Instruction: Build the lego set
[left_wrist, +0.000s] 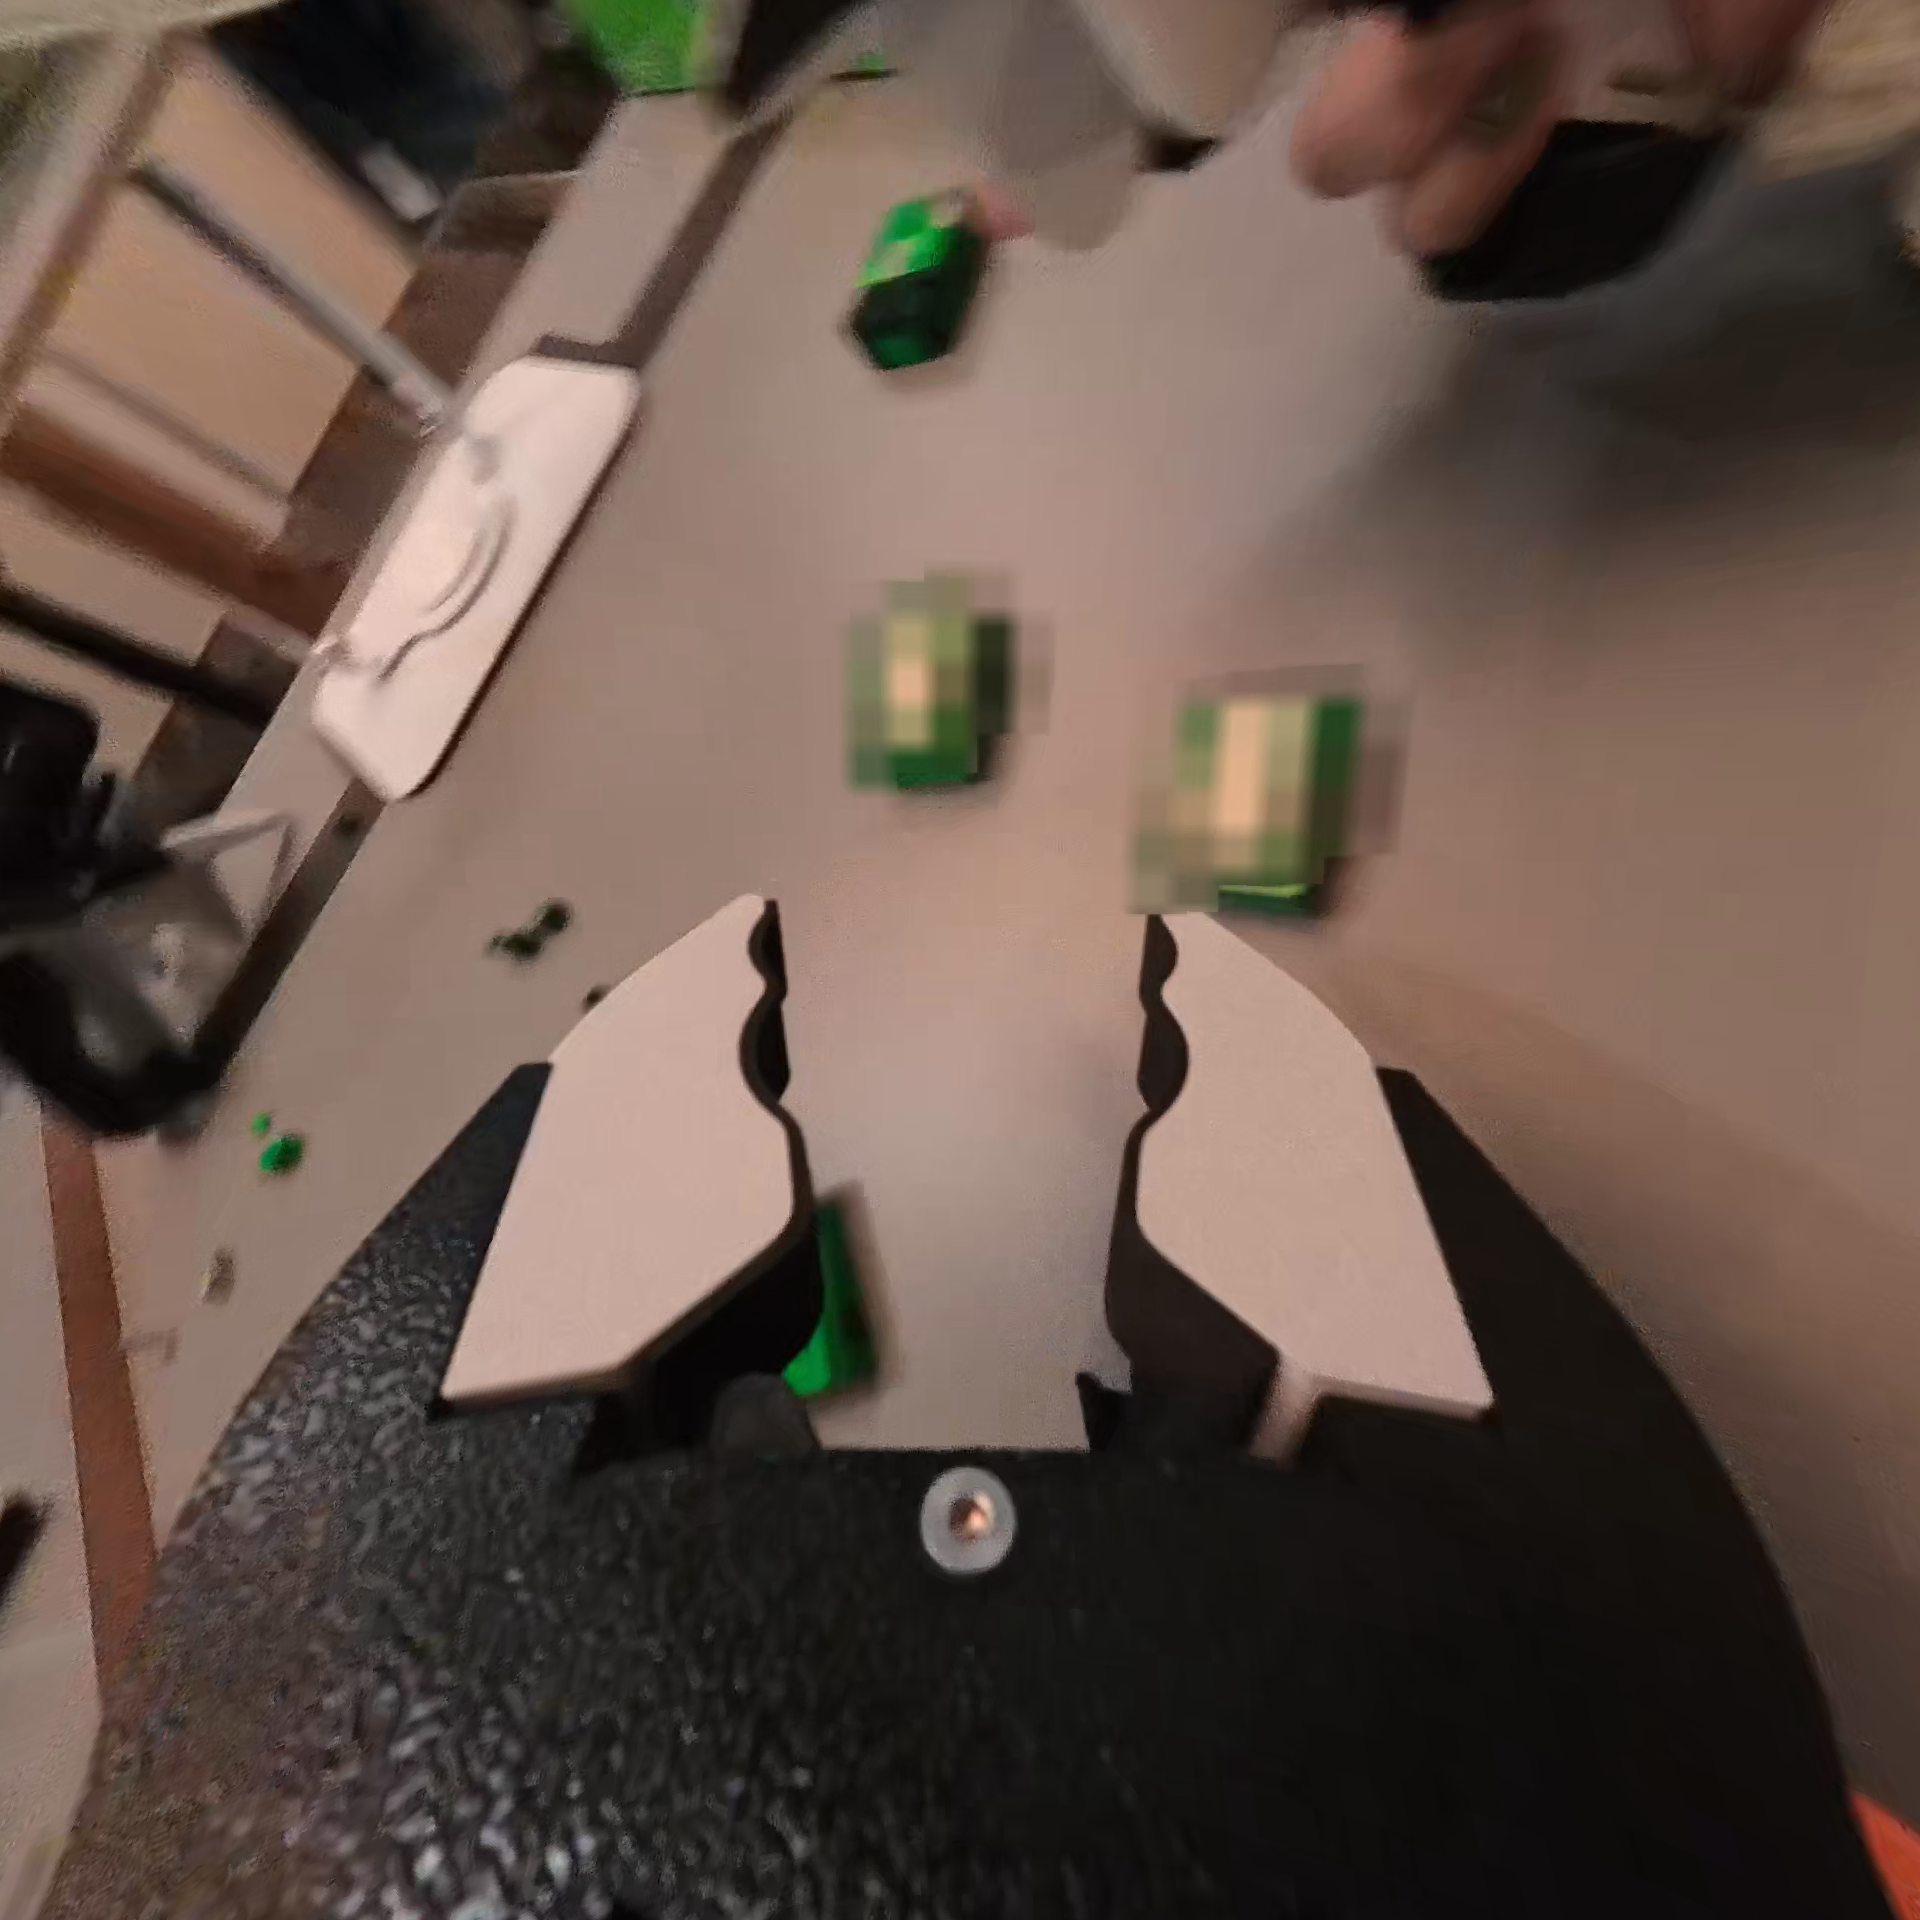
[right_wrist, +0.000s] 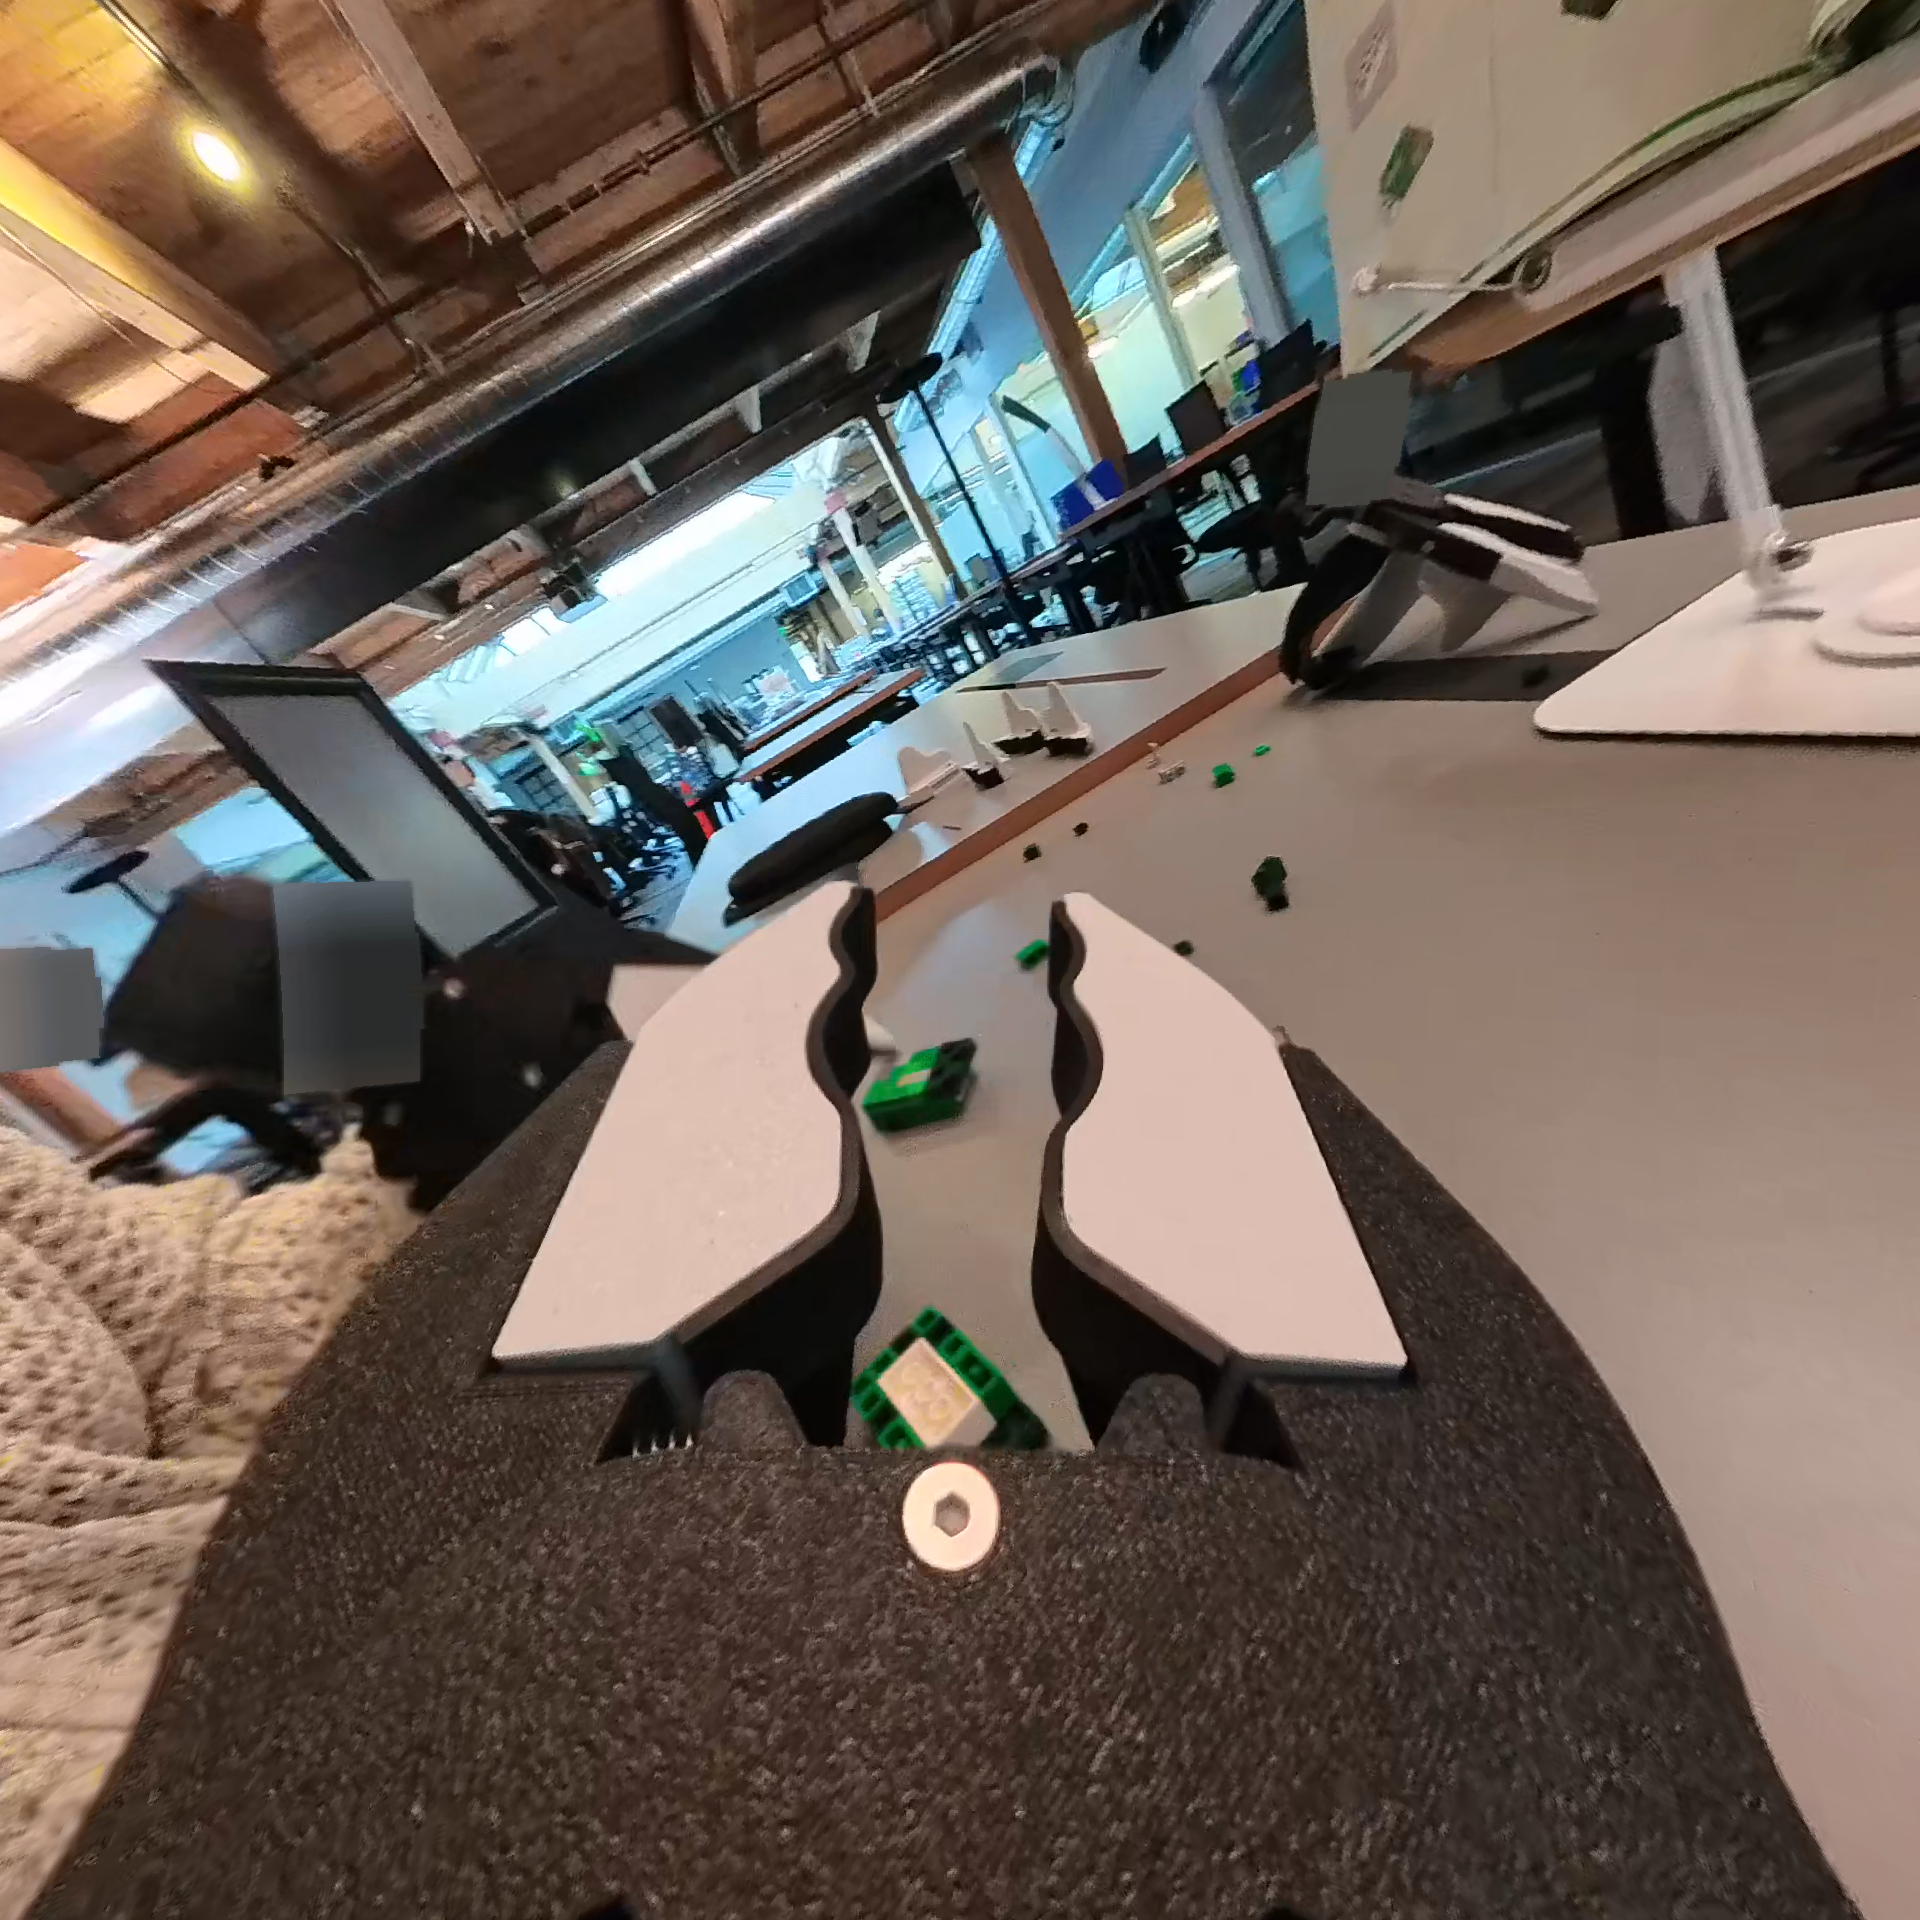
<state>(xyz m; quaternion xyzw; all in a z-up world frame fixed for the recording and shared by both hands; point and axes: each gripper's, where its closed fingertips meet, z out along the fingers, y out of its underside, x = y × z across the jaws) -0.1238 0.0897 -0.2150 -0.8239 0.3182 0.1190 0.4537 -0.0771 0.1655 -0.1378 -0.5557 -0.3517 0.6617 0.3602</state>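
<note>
Left claw hangs above the grey worktop, pointing down and forward, jaws wide apart and empty. Right claw sits low, tilted almost level with the worktop, jaws parted by a moderate gap, gripping nothing.

Left wrist view, motion-blurred: three green lego assemblies lie ahead of the claw toward mid-worktop, the far one clear, two nearer ones under mosaic patches. A green piece lies beneath the left finger. A hand on a black handle shows at the top right.

Right wrist view only: a green-and-white lego block under the claw base, a green block between the fingers further ahead, small green pieces scattered toward the far edge, and a white monitor base at the far right
</note>
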